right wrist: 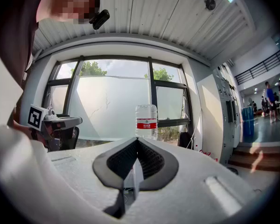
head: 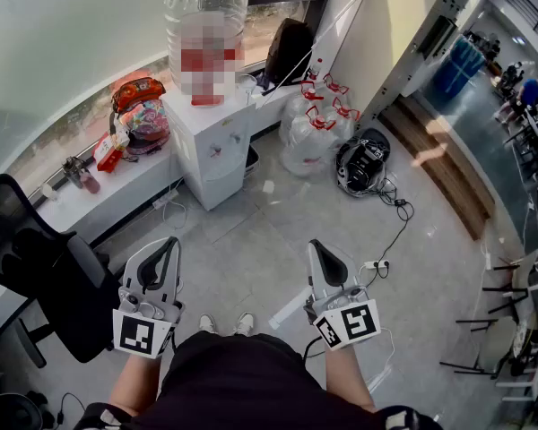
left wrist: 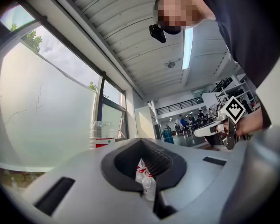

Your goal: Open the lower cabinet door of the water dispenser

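Tall white water dispenser (head: 213, 137) stands upright against the far window ledge, its front facing near and right, lower cabinet door (head: 226, 184) looking closed. Left gripper (head: 170, 242) and right gripper (head: 316, 244) hover near, well apart from it, jaws together, empty.

The water dispenser (head: 217, 150) is small in the head view, and its lower door's handle and seam cannot be made out. In both gripper views its body is mostly hidden behind the jaws. The black chair (head: 45, 276) is cut off at the left edge.
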Demonstrator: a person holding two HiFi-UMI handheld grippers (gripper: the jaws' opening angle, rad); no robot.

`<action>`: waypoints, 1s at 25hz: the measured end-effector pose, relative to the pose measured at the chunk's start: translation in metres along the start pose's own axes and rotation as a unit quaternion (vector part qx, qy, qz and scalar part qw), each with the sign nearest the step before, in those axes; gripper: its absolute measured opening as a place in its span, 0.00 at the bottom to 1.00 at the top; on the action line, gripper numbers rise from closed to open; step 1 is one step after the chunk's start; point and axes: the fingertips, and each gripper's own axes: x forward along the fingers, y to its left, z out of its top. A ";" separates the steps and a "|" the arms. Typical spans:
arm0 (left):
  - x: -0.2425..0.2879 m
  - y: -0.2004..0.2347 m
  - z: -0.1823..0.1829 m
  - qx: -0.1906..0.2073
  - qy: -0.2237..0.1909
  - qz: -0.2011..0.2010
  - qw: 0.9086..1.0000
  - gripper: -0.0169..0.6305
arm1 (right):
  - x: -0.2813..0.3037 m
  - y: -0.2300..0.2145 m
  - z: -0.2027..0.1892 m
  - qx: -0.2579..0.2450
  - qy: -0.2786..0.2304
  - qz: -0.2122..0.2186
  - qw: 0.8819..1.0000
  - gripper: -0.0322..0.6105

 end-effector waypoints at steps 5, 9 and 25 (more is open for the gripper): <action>0.003 -0.003 0.000 0.000 0.002 0.000 1.000 0.04 | 0.000 -0.004 -0.002 0.001 0.002 0.001 1.000 0.06; 0.008 -0.006 0.001 0.000 0.002 -0.003 1.000 0.04 | -0.001 -0.007 -0.002 0.008 0.000 0.006 1.000 0.06; 0.035 -0.055 -0.005 0.007 0.012 -0.003 1.000 0.04 | -0.037 -0.062 -0.022 0.041 -0.006 -0.003 0.999 0.06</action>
